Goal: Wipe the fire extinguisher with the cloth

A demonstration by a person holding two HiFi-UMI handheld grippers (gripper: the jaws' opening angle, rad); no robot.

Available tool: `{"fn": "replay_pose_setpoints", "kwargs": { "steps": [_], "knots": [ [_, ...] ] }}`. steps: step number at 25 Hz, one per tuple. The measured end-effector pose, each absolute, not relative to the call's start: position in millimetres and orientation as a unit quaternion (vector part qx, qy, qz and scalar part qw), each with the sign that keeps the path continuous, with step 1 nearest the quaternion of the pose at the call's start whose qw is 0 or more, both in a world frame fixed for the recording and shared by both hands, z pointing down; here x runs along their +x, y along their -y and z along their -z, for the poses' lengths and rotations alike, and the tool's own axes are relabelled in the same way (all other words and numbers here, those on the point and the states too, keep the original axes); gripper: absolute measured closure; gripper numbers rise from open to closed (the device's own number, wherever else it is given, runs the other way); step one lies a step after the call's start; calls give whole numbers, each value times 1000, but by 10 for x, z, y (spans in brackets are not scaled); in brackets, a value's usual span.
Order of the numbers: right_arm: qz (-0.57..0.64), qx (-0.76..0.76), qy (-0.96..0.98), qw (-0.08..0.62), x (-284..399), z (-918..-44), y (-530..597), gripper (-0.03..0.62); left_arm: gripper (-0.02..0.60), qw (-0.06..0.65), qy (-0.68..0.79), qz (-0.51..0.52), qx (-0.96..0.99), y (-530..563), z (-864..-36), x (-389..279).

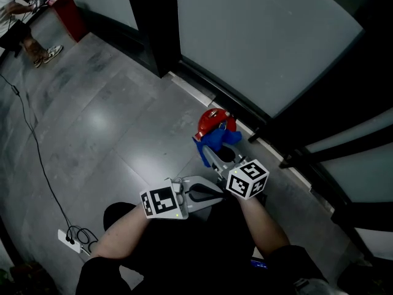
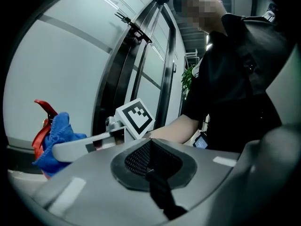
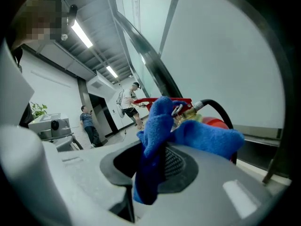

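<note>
Forearms: both bare, reaching forward and down over the grey tiled floor [image 1: 116, 128].
Left gripper [image 2: 150, 160]: jaws pressed together with nothing between them. In the head view it [image 1: 216, 192] lies level and points across toward the right forearm, well short of the extinguisher.
Right gripper [image 3: 155, 169]: jaws clamped narrow on a fold of the cloth. In the head view it [image 1: 212, 156] reaches forward, its marker cube [image 1: 247, 178] uppermost.
Cloth [image 3: 162, 126]: blue and bunched. One part hangs down between the jaws and the rest is heaped over the outer jaw. From above it [image 1: 215, 139] sits against the near side of the extinguisher's top. In the left gripper view it [image 2: 54, 136] shows beside the red lever.
Fire extinguisher [image 1: 212, 120]: red, standing on the floor at the foot of the glass wall [image 1: 264, 35], just beyond the right gripper. The right gripper view shows its red body [image 3: 220, 123], brass valve and black hose [image 3: 217, 106] right behind the cloth.
Cable [image 1: 37, 152]: black, trailing across the floor at far left to a power strip [image 1: 72, 239].
Far corner: red box [image 1: 67, 14] by the wall, with a person [image 1: 21, 17] beside it.
</note>
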State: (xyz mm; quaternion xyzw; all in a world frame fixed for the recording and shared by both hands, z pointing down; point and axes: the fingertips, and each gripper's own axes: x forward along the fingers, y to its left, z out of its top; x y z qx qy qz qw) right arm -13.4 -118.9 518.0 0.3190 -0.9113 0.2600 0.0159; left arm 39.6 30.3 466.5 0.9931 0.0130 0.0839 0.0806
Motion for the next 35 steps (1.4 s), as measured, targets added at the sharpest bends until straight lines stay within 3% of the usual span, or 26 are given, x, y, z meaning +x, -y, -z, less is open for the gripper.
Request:
{"fn": "replay_pose_setpoints", "kwargs": {
  "steps": [11, 21, 35],
  "knots": [
    [-202, 385, 898, -71, 835, -4559, 1452, 505, 574, 75, -36, -87, 993, -326, -4658, 562],
    [-407, 404, 796, -196, 983, -5230, 1981, 505, 575, 69, -44, -107, 991, -345, -4760, 679],
    [-496, 403, 759, -123, 1114, -6074, 1975, 505, 575, 118, 1, -89, 989, -152, -4870, 579]
  ]
}}
